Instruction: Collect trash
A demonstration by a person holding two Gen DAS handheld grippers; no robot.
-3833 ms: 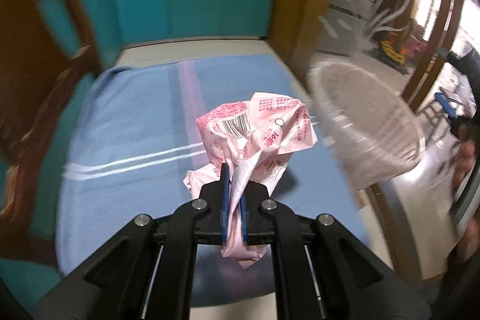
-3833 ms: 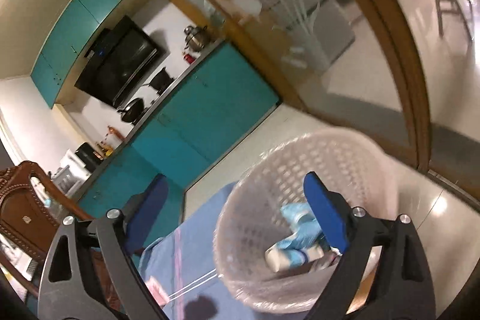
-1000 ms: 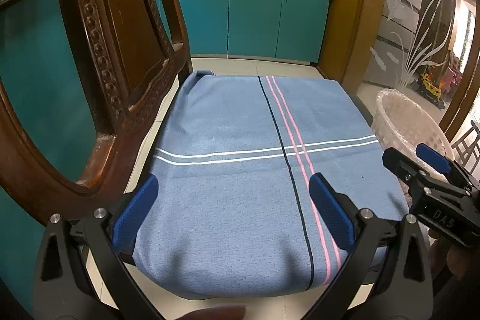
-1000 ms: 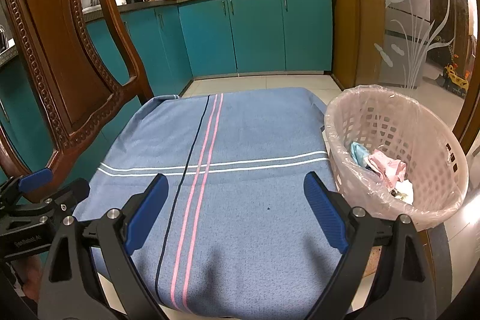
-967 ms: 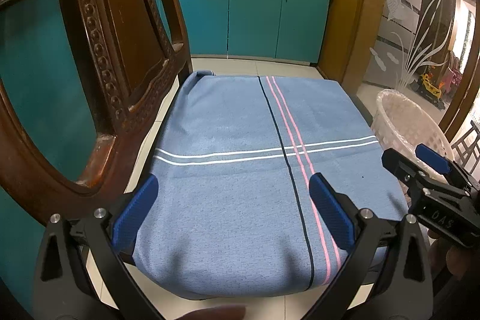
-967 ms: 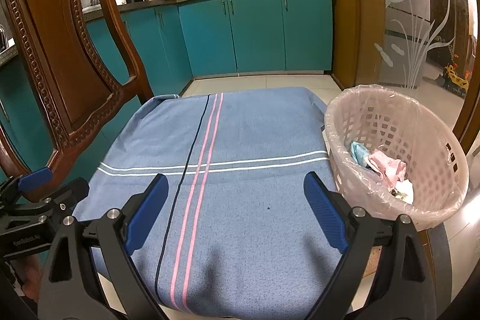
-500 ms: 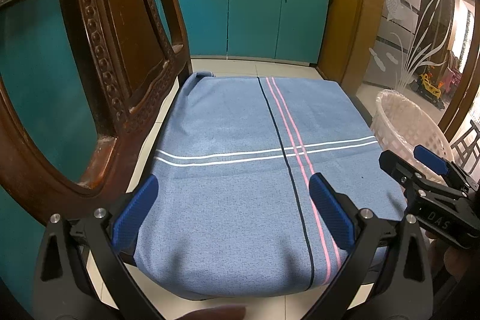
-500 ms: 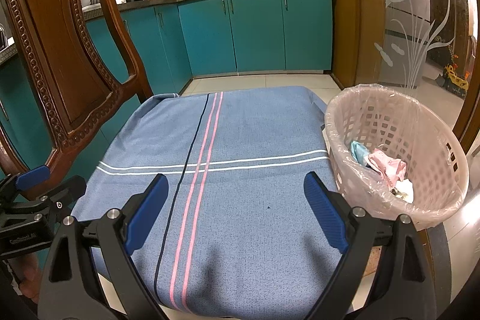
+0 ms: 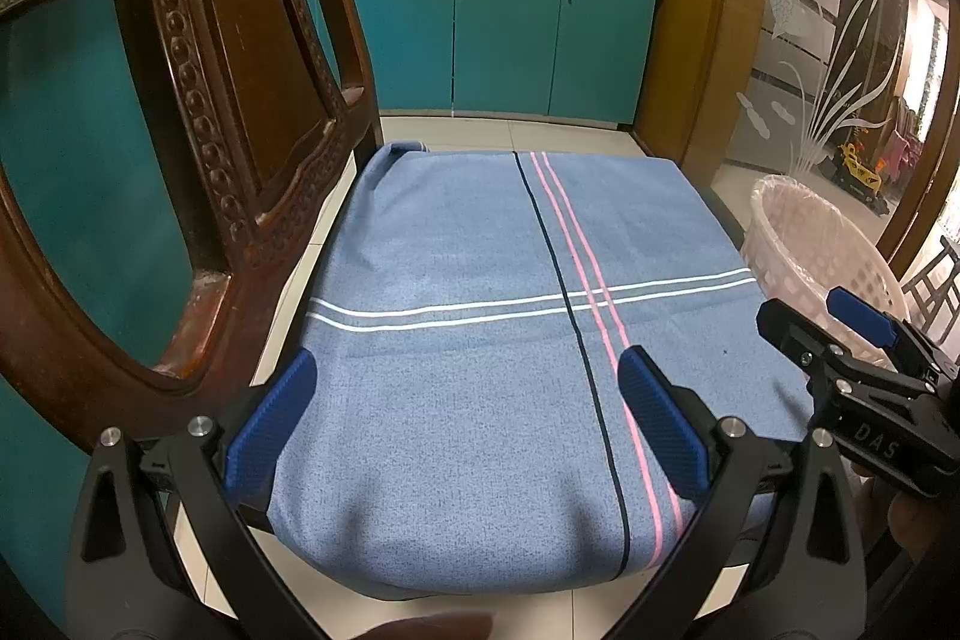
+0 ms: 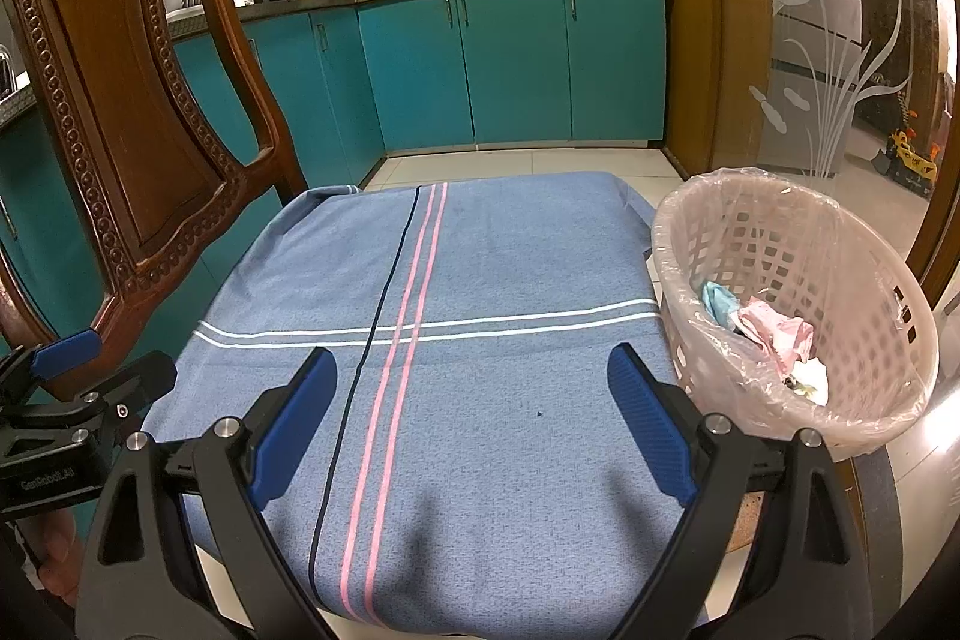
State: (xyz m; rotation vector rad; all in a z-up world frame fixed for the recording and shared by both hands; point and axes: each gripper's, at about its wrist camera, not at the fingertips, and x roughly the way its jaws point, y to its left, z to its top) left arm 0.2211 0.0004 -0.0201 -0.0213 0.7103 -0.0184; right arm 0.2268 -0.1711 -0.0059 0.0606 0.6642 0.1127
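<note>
A pale pink lattice trash basket [image 10: 852, 274] with a clear liner stands at the right edge of the blue cloth [image 10: 480, 292]; its rim shows in the left wrist view [image 9: 798, 232]. Inside lie a crumpled pink wrapper [image 10: 774, 334], a light blue piece [image 10: 717, 301] and white scraps [image 10: 810, 376]. My left gripper [image 9: 465, 415] is open and empty above the cloth's near edge. My right gripper [image 10: 471, 415] is open and empty, left of the basket. Each gripper shows in the other's view, the right one [image 9: 840, 334] and the left one [image 10: 90, 370].
A carved dark wooden chair back [image 9: 198, 118] rises at the left beside the cloth, also in the right wrist view [image 10: 120, 88]. Teal kitchen cabinets [image 10: 510, 64] stand behind. An etched glass door [image 10: 840, 40] in a wooden frame is on the right.
Since 3.8 s ago the left gripper has let go of the pink wrapper, which now lies in the basket. Over the last second both grippers stay open and almost still.
</note>
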